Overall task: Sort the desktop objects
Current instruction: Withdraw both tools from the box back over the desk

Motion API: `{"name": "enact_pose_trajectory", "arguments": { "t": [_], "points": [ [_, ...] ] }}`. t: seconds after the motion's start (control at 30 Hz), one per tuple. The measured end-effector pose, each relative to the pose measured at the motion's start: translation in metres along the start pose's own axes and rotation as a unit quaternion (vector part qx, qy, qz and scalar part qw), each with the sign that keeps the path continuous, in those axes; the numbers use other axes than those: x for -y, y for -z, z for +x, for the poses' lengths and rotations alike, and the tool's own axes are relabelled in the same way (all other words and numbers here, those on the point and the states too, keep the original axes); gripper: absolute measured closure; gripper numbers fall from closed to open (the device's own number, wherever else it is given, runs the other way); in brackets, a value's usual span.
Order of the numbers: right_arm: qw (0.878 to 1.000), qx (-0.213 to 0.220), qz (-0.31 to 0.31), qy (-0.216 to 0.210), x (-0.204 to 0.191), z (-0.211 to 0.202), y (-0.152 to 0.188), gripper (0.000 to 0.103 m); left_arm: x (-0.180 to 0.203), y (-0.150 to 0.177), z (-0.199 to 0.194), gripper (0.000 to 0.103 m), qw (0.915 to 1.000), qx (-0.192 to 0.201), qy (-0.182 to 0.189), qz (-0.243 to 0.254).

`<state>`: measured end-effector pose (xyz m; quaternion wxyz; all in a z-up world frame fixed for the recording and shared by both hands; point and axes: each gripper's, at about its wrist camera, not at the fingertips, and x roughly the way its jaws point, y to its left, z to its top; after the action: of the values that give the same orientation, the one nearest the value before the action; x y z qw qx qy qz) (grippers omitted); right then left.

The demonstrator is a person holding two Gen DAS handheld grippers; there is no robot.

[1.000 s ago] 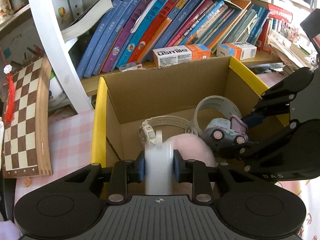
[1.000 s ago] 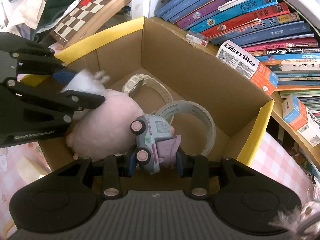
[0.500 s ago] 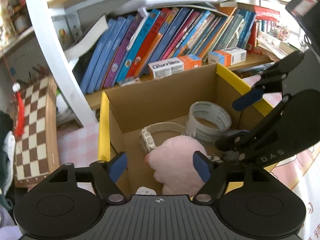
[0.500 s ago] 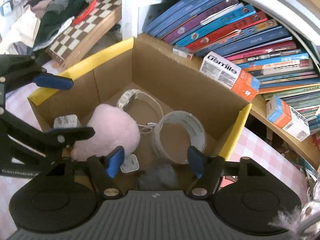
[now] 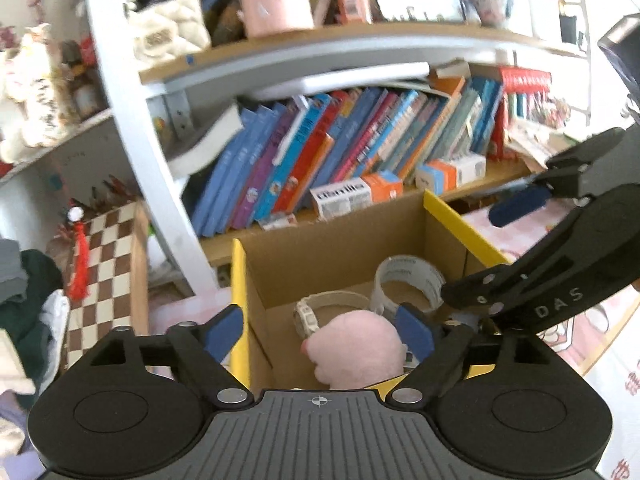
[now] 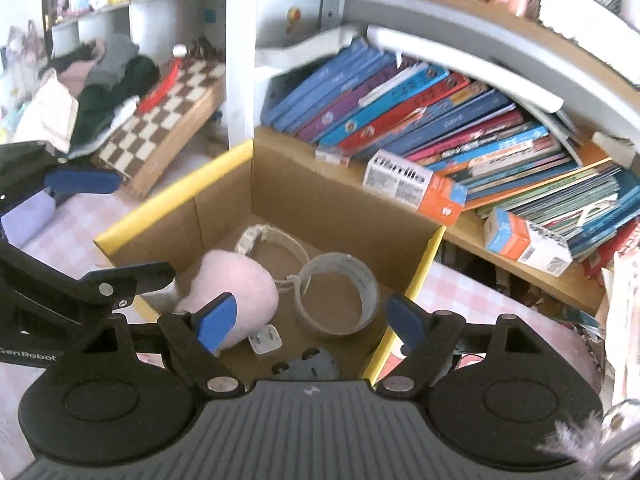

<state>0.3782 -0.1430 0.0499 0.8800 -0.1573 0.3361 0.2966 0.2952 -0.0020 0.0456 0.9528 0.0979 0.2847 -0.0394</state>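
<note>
A cardboard box (image 5: 239,300) (image 6: 172,200) with yellow rims holds a pink plush (image 5: 356,344) (image 6: 236,284), a white watch (image 5: 316,312) (image 6: 260,238) and a tape roll (image 5: 408,280) (image 6: 340,300). A white charger plug (image 6: 265,340) and an overturned grey-blue toy car (image 6: 310,364) lie on the box floor by its near wall. My left gripper (image 5: 320,330) hovers above the box's left side, jaws opening, pressing on nothing. My right gripper (image 6: 310,320) hangs over the box's right side, jaws also opening and empty.
Behind the box, a shelf carries leaning books (image 5: 320,152) (image 6: 420,120) and orange-white cartons (image 5: 356,196) (image 6: 416,186). A chessboard (image 5: 104,280) (image 6: 168,120) leans at the left beside piled clothes (image 6: 108,76). A pink checked cloth (image 6: 68,232) covers the table.
Both grippers opened, dropping the white charger plug and the toy car into the box. Both then rose and drew back, so the box looks smaller and lower in each view.
</note>
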Motion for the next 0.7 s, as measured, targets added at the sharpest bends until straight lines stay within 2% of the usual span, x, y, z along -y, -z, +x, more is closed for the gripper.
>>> {"name": "enact_pose_trajectory", "arguments": {
  "t": [0.3,0.7],
  "points": [
    [0.999,0.046,0.014,0.003,-0.021,-0.047,0.012,0.014,-0.002,0.011,-0.045,0.012,0.9995,0.026,-0.012,0.011],
    [0.997,0.067,0.015,0.023,-0.054,-0.091,0.052,0.008,-0.001,0.049,-0.09,0.009,0.9993,0.019,-0.009,0.032]
  ]
}}
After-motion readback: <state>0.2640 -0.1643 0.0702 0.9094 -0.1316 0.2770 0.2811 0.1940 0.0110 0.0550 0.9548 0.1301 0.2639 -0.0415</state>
